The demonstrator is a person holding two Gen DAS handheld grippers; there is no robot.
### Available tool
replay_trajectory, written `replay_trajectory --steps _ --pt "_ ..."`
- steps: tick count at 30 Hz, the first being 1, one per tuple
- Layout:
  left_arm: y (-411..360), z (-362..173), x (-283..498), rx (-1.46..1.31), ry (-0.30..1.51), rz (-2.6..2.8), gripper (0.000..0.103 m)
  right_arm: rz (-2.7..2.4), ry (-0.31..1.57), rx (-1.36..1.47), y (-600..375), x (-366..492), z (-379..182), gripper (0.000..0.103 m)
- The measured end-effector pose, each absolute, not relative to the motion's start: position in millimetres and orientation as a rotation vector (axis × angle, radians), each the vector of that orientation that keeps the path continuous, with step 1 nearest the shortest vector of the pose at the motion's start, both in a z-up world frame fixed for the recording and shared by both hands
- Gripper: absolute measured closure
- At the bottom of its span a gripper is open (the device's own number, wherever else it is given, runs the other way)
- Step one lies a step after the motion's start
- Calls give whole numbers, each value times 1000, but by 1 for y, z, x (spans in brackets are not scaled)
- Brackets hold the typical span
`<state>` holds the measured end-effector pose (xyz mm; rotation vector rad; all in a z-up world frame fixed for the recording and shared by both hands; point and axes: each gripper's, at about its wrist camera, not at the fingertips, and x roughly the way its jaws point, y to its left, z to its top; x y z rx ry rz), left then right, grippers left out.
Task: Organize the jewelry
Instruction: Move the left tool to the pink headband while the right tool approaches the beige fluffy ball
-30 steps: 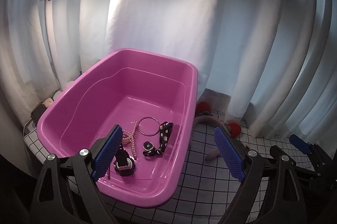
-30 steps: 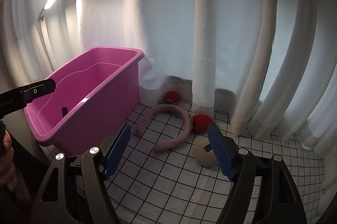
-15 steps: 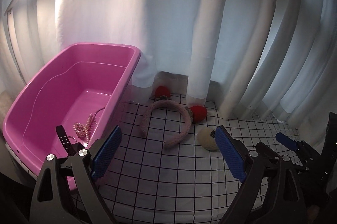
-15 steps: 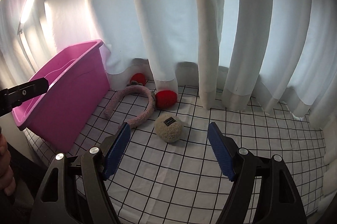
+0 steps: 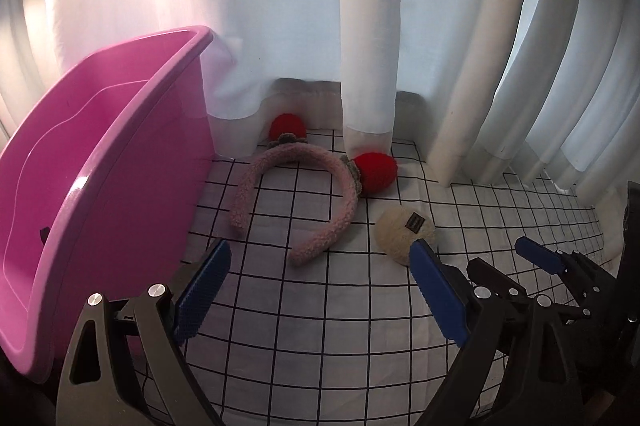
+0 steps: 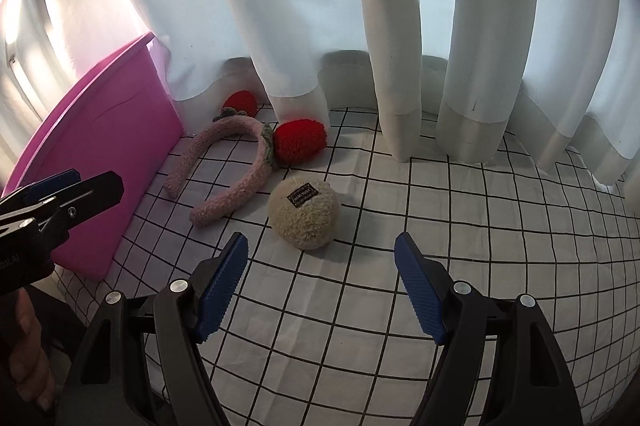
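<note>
Now the right gripper (image 6: 320, 286), wide open and empty like the left gripper (image 5: 320, 290), should drop straight over the fluffy cream ball (image 6: 304, 214) beside the fuzzy pink headband (image 6: 232, 166), near the pink plastic tub (image 5: 100, 166).

White curtains (image 5: 368, 26) hanging in thick folds across back, hems resting on surface. White cloth with black grid (image 6: 460, 226) covering surface below. Bright light glowing through fabric at upper left (image 6: 16, 10).
</note>
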<state>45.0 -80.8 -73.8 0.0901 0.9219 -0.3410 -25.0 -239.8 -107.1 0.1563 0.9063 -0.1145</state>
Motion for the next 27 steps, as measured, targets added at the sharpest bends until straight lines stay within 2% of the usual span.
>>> replay_trajectory --steps 16,27 --pt "-88 -155 95 150 984 -257 14 -110 991 128 -235 27 -169 31" --pt "-89 -184 123 146 1032 -256 14 -107 1018 127 -234 51 -189 31"
